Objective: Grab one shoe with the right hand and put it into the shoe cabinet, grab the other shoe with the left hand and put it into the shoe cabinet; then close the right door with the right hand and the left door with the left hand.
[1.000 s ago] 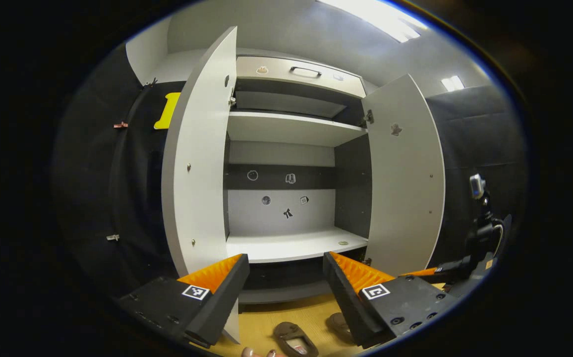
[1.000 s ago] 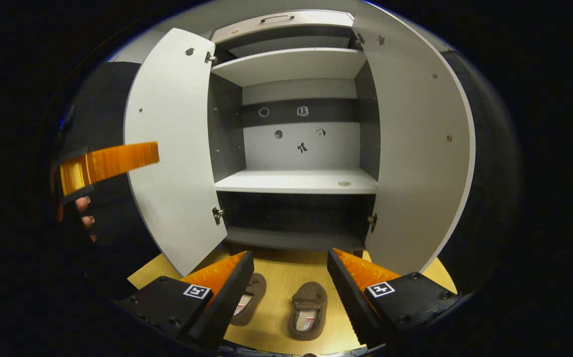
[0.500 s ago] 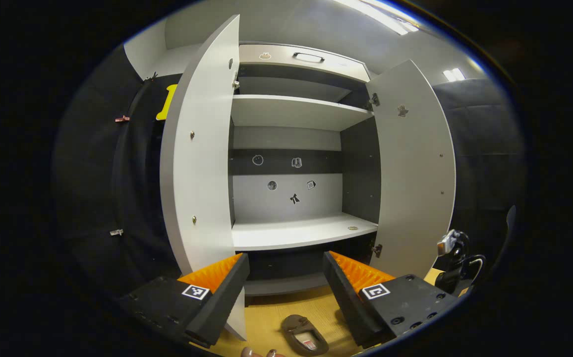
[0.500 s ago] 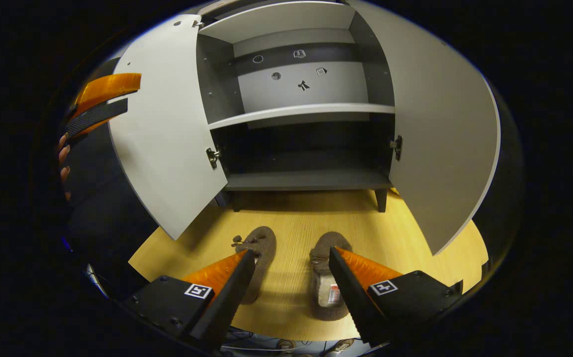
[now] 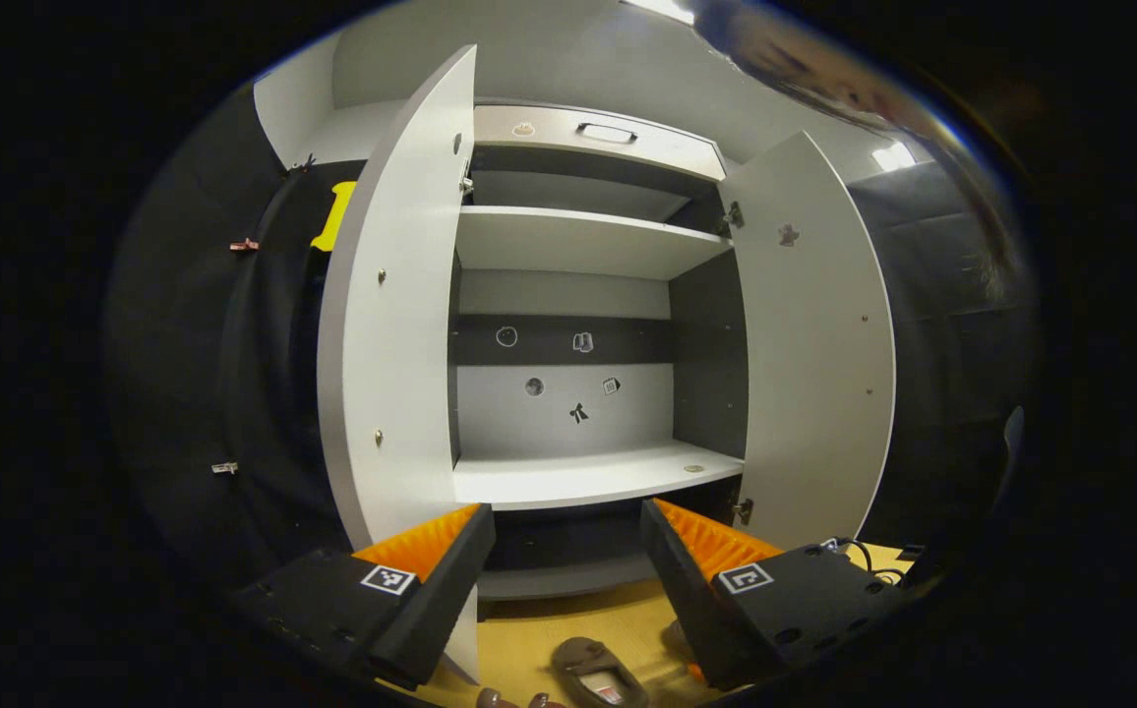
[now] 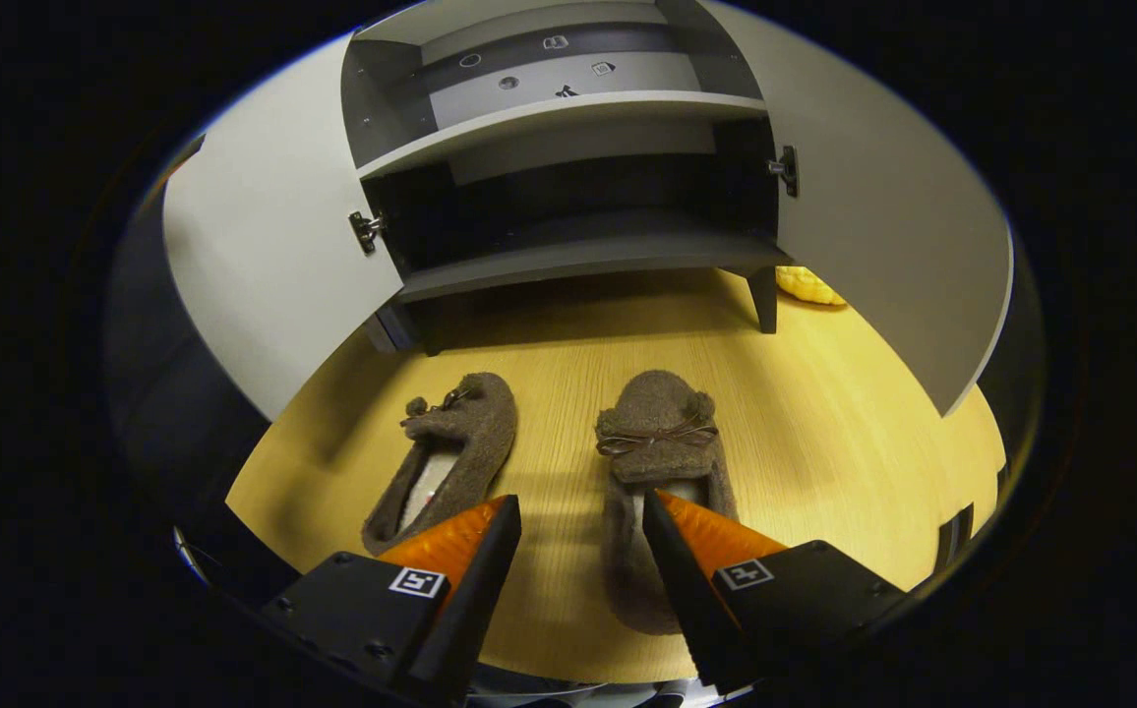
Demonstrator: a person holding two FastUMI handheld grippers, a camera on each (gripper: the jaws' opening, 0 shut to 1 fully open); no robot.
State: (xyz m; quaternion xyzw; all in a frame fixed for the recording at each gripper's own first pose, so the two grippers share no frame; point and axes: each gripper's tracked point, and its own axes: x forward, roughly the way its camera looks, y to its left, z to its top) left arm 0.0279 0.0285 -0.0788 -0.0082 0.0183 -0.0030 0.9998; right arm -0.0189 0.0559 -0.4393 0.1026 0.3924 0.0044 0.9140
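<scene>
Down at the bottom of the right gripper view, the right gripper has its jaws spread wide and empty, poised above a pair of fuzzy brown slippers. The right shoe lies at centre frame with its heel end partly behind one jaw; it has a thin brown bow across the top and a pale lining. The left shoe lies just beside it, apart from it, angled a little toward the left of the frame, with a small knot at its toe. Both rest on a yellow wood-grain floor.

Beyond them, in the upper half, stands the shoe cabinet, dark inside, on short legs, with a pale shelf above its bottom compartment. Its left door and right door, both pale grey, stand wide open. A yellow object shows behind the right door, too small to identify.

In the left gripper view, the left gripper also has its jaws wide apart, holding nothing, facing the open cabinet at centre frame. One slipper shows at the bottom edge between the jaws.
</scene>
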